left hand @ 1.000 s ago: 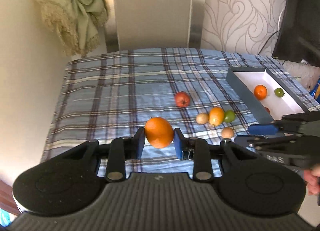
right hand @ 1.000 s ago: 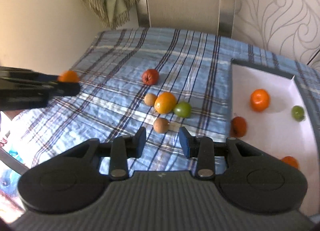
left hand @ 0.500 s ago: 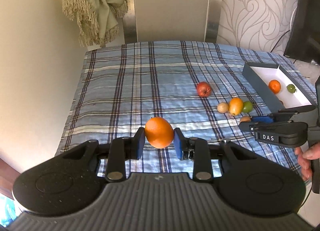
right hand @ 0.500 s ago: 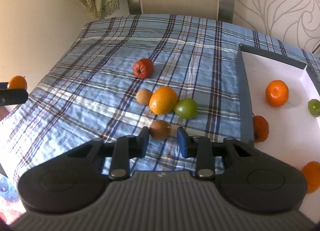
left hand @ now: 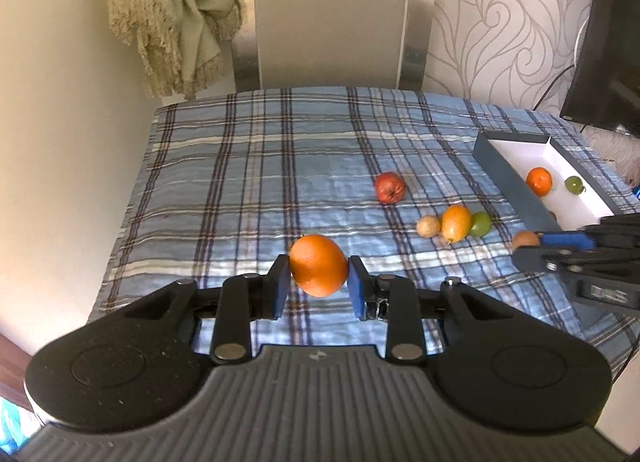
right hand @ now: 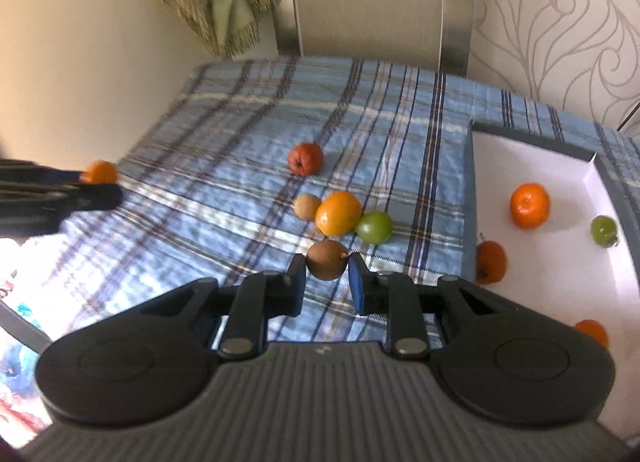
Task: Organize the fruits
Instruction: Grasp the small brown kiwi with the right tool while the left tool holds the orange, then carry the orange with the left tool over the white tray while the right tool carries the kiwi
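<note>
L claw [left hand: 319,280] clamps 1 orange [left hand: 318,265]; R claw [right hand: 327,276] clamps 1 brown fruit [right hand: 326,260]; 4 loose on cloth [right hand: 240,149].

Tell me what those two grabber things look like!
Both the left gripper and the right gripper are black plastic. Each has a ribbed grey body with two round bumps, silver rivets on its arms, and flat blue pads on its fingertips.

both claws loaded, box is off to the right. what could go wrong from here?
1. The right claw pinches the small brown fruit only at its pad tips; it may slip out on the way to the box.
2. The left claw must carry the orange across the loose fruit and the right claw, so a knock seems possible.
3. The box wall is raised; a low carry could clip it.
</note>
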The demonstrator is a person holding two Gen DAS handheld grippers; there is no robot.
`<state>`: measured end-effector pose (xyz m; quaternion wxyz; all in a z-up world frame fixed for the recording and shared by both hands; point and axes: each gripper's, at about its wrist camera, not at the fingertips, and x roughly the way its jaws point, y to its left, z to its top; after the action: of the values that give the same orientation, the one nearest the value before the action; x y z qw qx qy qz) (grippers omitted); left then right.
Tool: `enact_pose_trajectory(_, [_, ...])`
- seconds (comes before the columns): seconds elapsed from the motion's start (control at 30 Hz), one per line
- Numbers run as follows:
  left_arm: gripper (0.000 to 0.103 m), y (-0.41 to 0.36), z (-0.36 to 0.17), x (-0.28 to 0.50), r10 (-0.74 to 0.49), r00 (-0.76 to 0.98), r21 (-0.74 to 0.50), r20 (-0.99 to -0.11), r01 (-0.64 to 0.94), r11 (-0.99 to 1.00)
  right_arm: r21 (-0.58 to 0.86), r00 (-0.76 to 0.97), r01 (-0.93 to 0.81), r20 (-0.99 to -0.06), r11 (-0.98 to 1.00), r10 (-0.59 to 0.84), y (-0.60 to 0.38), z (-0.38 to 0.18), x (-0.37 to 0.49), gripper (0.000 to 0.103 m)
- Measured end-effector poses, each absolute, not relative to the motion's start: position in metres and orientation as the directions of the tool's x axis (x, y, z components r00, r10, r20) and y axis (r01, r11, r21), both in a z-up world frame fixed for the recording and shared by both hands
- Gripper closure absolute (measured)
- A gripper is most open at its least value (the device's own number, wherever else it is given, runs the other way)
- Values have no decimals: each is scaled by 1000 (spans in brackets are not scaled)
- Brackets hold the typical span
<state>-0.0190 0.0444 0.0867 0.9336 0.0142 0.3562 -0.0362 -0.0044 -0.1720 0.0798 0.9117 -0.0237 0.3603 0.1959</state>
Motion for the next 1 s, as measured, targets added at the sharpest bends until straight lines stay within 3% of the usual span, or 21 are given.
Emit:
enact_pose_trajectory(0.4, [68,12,91,-7,-94,757,-14,-646,111,994,121,702,-424,-583,898,410,-192,133,-50,78])
enact_pose_trajectory(1.0, [68,-39,95,1,-145,757,0,-637,188,982,143,749,-377,-534,915,392,-233,149,-81,78])
